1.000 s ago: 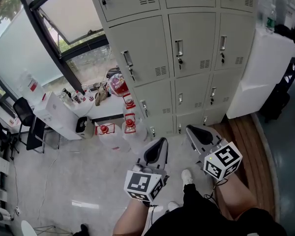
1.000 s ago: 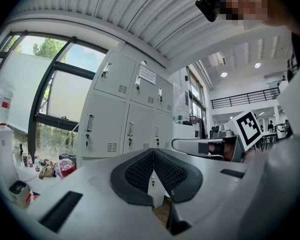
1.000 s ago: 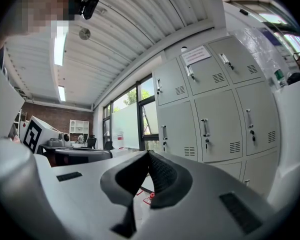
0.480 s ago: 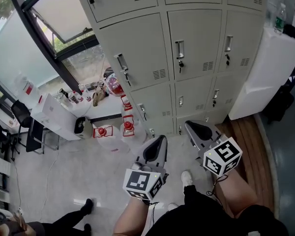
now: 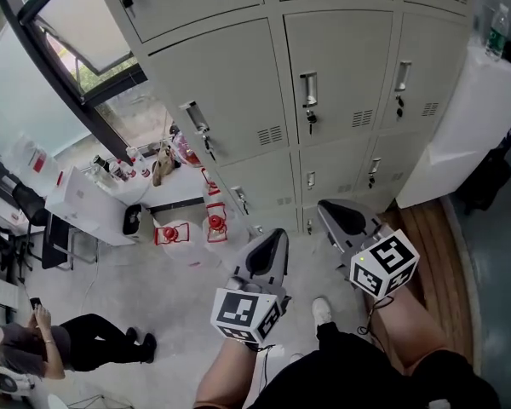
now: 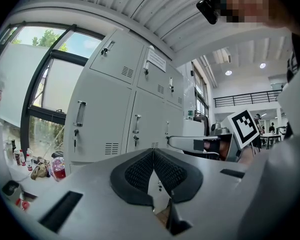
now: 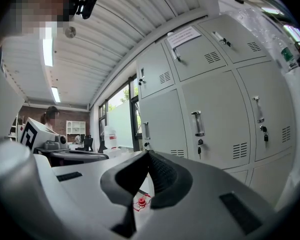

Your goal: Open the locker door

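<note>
Pale floor [image 5: 111, 288], large window [image 5: 72, 20]

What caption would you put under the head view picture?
Both shut, the left gripper and right gripper point at closed grey lockers.

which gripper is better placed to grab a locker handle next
Probably the right gripper: it sits nearer the lockers, and the middle door's handle stands just ahead of its shut, empty jaws. The left gripper sits further back.
</note>
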`<state>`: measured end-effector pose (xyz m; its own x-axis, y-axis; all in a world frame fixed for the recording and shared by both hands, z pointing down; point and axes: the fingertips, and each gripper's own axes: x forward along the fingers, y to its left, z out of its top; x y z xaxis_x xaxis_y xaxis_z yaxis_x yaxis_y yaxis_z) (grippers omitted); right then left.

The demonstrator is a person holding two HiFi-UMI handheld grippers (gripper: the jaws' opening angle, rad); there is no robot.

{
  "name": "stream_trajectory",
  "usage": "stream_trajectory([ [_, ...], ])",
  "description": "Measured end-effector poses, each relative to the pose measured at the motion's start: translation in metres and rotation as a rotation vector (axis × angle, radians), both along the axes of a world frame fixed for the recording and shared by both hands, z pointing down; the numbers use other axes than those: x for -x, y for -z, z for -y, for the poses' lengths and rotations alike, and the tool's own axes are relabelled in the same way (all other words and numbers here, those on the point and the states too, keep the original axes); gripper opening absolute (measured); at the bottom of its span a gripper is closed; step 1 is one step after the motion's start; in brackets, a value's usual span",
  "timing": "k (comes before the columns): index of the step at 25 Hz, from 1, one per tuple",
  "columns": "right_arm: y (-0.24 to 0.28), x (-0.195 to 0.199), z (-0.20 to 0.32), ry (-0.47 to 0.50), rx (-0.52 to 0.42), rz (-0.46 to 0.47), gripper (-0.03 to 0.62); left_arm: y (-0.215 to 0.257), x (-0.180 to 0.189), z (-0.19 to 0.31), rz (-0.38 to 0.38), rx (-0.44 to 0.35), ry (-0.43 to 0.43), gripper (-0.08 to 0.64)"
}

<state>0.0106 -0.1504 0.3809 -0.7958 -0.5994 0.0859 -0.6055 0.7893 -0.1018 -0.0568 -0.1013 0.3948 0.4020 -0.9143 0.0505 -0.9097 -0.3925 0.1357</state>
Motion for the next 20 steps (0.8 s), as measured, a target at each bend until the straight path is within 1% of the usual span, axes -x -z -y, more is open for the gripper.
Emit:
stream_trajectory([
  [4, 0.0, 0.001, 0.023, 0.003, 0.001, 0.002, 0.054, -0.001, -0.001, 0.021, 0.0, 0.008, 0.004, 0.017],
  [12, 0.002, 0.001, 0.069, 0.007, -0.004, 0.015, 0.054, 0.005, -0.004, 0.063, 0.016, -0.005, 0.011, 0.017],
  [20, 0.003, -0.001, 0.115, 0.018, -0.01, 0.012, 0.054, 0.011, -0.007, 0.107, 0.014, -0.026, 0.031, 0.017],
])
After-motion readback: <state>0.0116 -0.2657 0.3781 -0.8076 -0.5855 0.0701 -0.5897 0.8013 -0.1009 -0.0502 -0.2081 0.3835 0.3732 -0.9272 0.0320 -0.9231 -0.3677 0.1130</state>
